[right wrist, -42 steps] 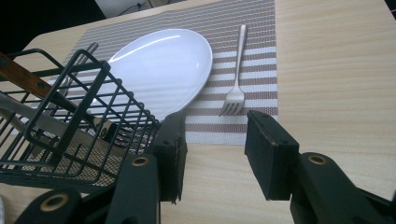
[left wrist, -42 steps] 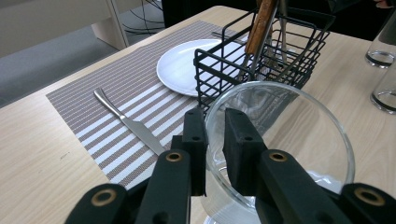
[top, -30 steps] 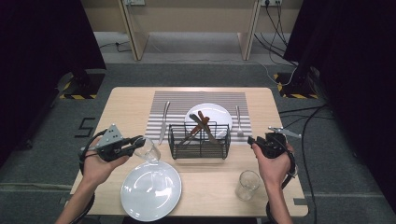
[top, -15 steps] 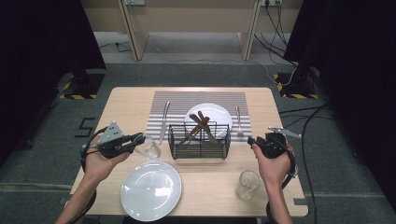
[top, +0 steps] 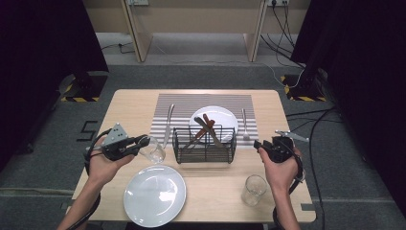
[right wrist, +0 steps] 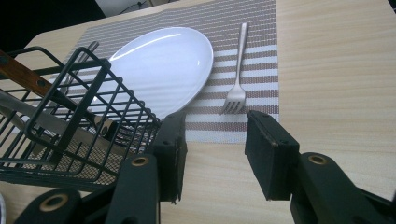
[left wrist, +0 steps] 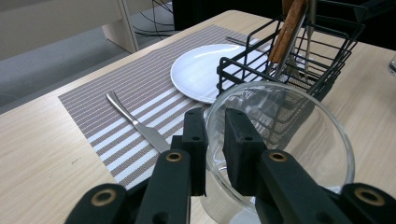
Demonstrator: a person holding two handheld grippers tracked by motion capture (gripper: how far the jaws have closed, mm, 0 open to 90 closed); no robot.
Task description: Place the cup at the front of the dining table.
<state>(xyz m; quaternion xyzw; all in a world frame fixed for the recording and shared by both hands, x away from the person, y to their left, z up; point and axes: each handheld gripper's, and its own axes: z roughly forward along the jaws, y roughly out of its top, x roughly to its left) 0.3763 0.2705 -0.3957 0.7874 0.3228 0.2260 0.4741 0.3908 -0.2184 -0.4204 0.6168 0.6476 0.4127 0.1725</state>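
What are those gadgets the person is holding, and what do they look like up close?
Each hand carries a black handheld left gripper or right gripper with two blocky black fingers hinged on arms with brass-coloured rivets. A grey three-cornered plate tops each one, and a black cable loops back from it. The forearms are bare, with no sleeves in view.

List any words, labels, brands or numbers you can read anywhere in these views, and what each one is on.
"5": a dark mark that looks like this digit, on the grey floor left of the table.
No words, labels or brands can be read on the glass, the wire basket, the plates, the knife, the fork, the striped mat or either tool.
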